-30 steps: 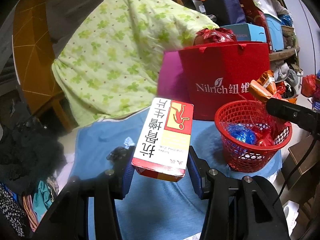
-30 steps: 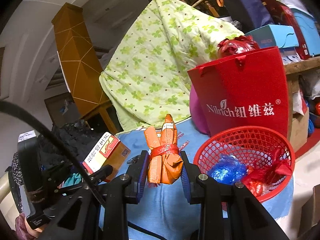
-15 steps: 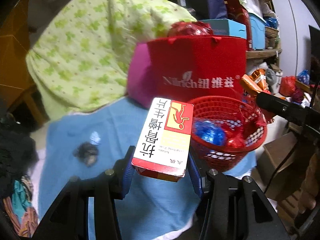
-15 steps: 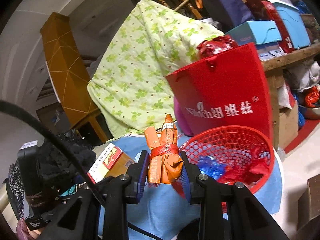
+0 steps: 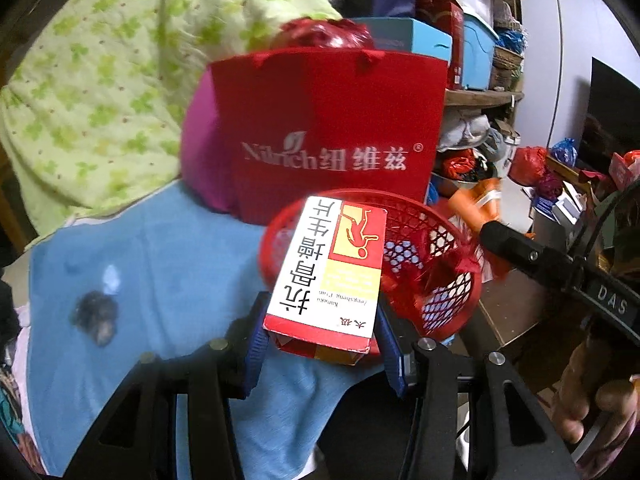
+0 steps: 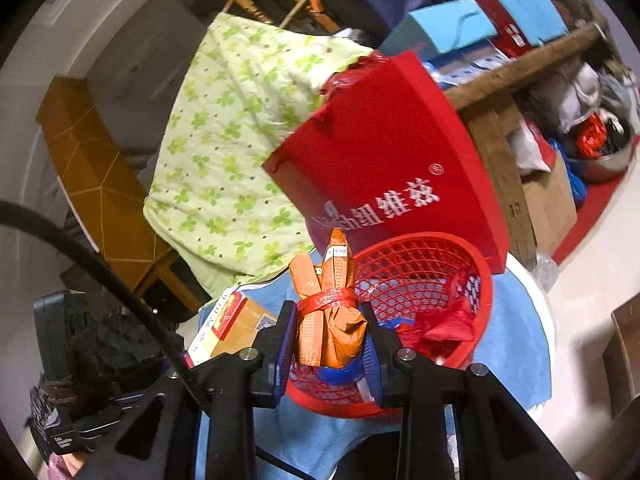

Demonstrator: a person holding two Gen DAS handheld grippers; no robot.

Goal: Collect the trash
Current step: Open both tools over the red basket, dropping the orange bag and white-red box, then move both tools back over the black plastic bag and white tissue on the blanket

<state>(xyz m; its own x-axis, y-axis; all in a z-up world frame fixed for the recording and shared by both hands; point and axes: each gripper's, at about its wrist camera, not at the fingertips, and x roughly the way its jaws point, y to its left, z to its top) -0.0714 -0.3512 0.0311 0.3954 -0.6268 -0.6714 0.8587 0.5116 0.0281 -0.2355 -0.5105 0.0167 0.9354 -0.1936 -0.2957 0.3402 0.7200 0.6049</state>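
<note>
My left gripper (image 5: 320, 340) is shut on a white, red and yellow medicine box (image 5: 326, 272), held in front of the near rim of a red mesh basket (image 5: 448, 280). In the right wrist view my right gripper (image 6: 326, 342) is shut on an orange wrapper bundle (image 6: 328, 312) tied with red string, over the left part of the same red basket (image 6: 432, 280). Blue and red wrappers lie inside the basket. The medicine box (image 6: 224, 328) in the other gripper shows at the left. The orange bundle (image 5: 476, 204) and the right gripper's black finger (image 5: 516, 246) appear beyond the basket in the left wrist view.
A red paper bag (image 5: 332, 128) stands behind the basket on a blue cloth (image 5: 168, 272). A dark clump (image 5: 94, 316) and a pale scrap (image 5: 110, 276) lie on the cloth at left. A green floral quilt (image 6: 236, 160) hangs behind. Cluttered shelves and boxes fill the right.
Both grippers have moved toward the red basket with their loads. The box now overlaps the basket's rim, and the right gripper has rolled and sits over the basket.
</note>
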